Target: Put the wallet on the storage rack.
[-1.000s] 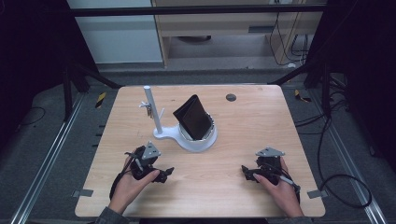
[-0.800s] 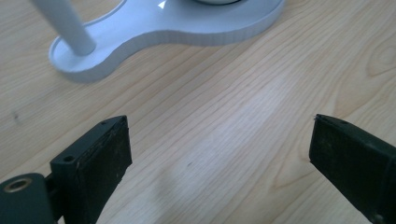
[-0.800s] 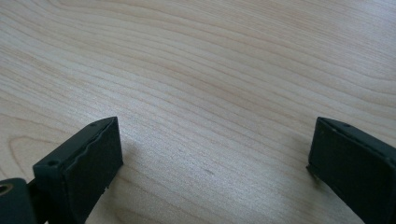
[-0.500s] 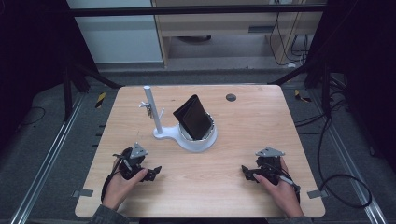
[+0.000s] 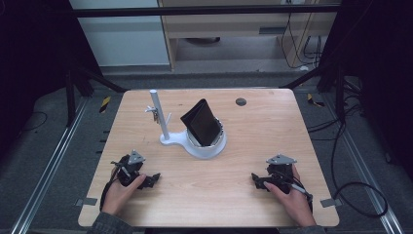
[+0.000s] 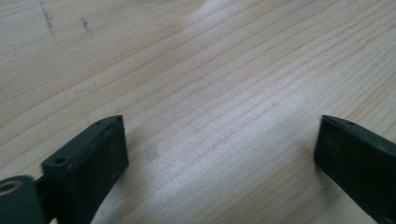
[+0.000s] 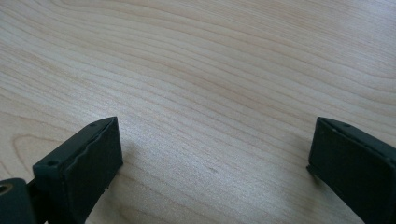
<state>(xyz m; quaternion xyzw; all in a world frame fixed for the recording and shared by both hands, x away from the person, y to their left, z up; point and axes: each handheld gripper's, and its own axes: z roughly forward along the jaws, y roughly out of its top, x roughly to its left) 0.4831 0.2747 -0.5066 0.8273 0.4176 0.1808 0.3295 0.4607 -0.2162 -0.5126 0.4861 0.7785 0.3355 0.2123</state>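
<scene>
— Resting low at the near left of the wooden table (image 5: pixel 272 122) is the left gripper (image 5: pixel 152 179), held in the person's left hand (image 5: pixel 119 192). How do its jaws stand?

— Wide apart. The left gripper view has bare wood grain between the two black jaws, nothing gripped.

— And the right gripper (image 5: pixel 255 181)?

— Near right corner of the table, in the right hand (image 5: pixel 292 197), pointing left toward the table's middle. Its jaws are spread wide too, with plain wood between them in the right gripper view.

— Where is the thing closest to them?

— A black wallet (image 5: pixel 201 122) stands tilted, leaning left, in the round cup of a white stand (image 5: pixel 202 148), a little left of the table's centre and farther off than both grippers. A white post (image 5: pixel 159 114) rises from the stand's left end, with small clips partway up.

— Is either gripper touching the wallet?

— No, both are well apart from it, one to each side on the near edge.

— Anything else on the table?

— A small dark round disc (image 5: pixel 240 102) near the far edge, right of the wallet.
</scene>
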